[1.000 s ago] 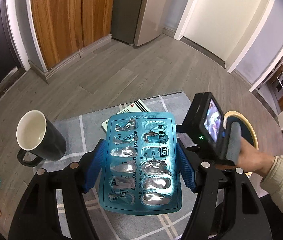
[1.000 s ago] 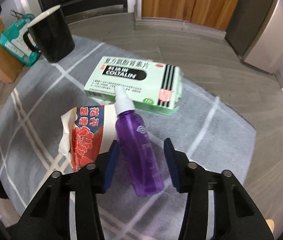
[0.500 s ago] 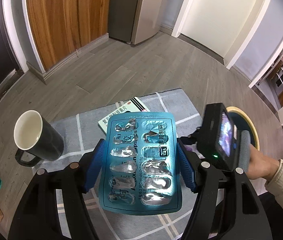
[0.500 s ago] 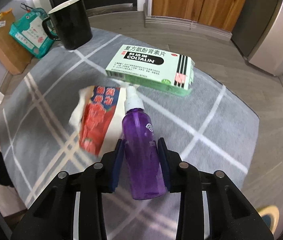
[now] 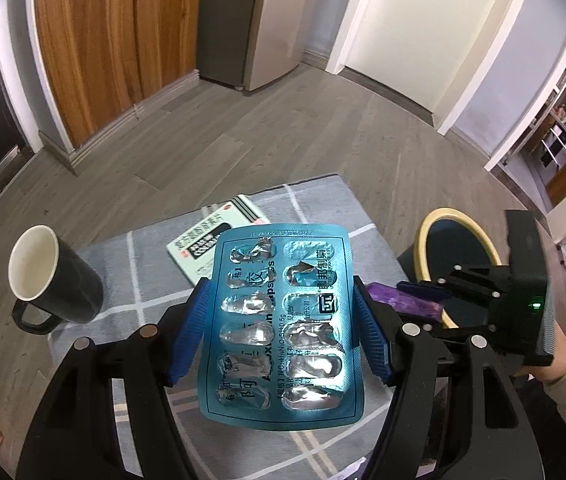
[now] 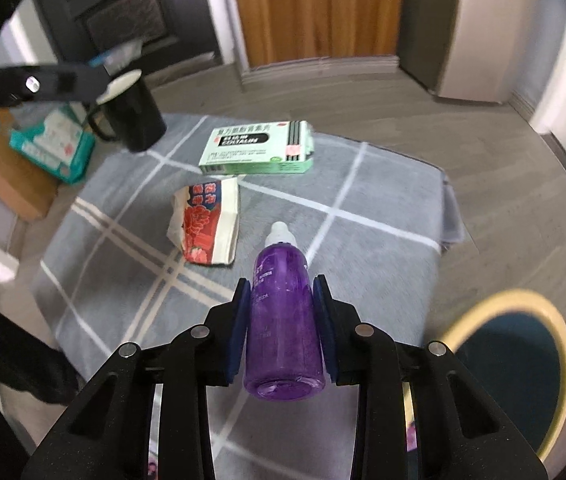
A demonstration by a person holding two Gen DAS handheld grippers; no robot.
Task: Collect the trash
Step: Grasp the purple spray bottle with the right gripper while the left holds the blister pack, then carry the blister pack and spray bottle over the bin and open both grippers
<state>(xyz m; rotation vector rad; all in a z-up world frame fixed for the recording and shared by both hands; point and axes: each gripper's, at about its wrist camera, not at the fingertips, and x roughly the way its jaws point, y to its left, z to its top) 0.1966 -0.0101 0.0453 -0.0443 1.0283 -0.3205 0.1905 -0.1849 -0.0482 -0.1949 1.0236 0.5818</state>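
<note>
Above the grey checked worktop (image 6: 363, 216), each gripper's fingers clamp trash to carry binward: left gripper (image 5: 281, 334) holds a spent blue foil blister pack (image 5: 283, 328), right gripper (image 6: 283, 328) a purple plastic bottle (image 6: 283, 320).

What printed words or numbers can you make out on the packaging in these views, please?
"COLTALIN": green-and-white cardboard medicine box; the Chinese line above it is blurred.
"0.5g", letters ending "ps...es": blue foil blister sheet; its Chinese characters are partly torn.
Purple plastic bottle, red-flowered paper packet: print unreadable.
</note>
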